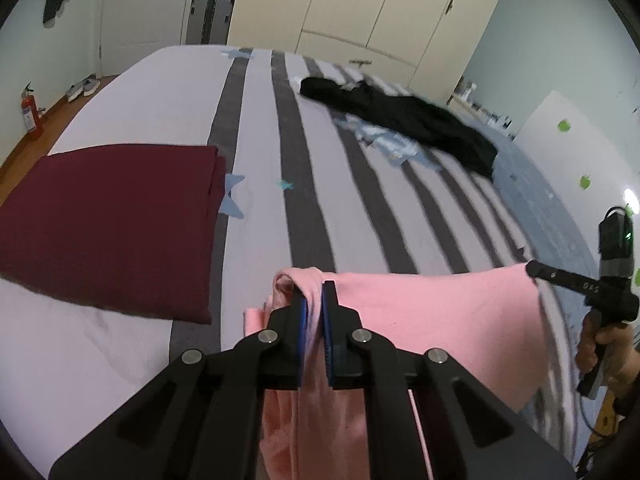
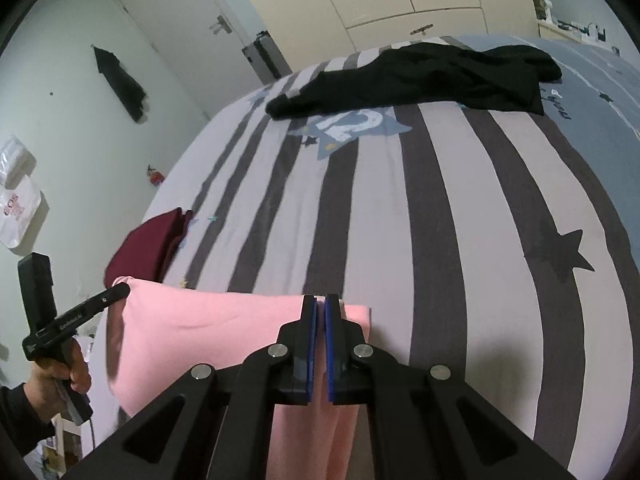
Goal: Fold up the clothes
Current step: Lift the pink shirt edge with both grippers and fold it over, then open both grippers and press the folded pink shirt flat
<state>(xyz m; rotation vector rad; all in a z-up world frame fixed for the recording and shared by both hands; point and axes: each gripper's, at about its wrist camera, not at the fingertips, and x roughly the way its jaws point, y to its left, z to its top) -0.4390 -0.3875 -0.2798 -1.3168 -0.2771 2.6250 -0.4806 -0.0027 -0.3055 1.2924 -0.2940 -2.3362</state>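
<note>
in the left wrist view the left gripper (image 1: 314, 296) is clenched on one top corner of the pink garment (image 1: 432, 320), cloth bunched between its blue pads (image 1: 303, 322), and the fabric runs taut across to the right gripper (image 1: 534, 269), which pinches the far corner. the garment hangs above the near edge of the striped bed (image 1: 312, 208); a folded maroon piece (image 1: 108, 232) lies to the left and a black garment (image 1: 400, 120) sits well back. in the right wrist view the right gripper (image 2: 320, 302) is likewise clamped on pink cloth, with the left gripper (image 2: 120, 290) holding the opposite corner in a hand (image 2: 60, 376). the lower hem is out of sight, so how far it hangs i cannot tell. this looks like the spread-out step: next, carry the garment forward and lay it flat on the bed, keeping the top edge taut.
</note>
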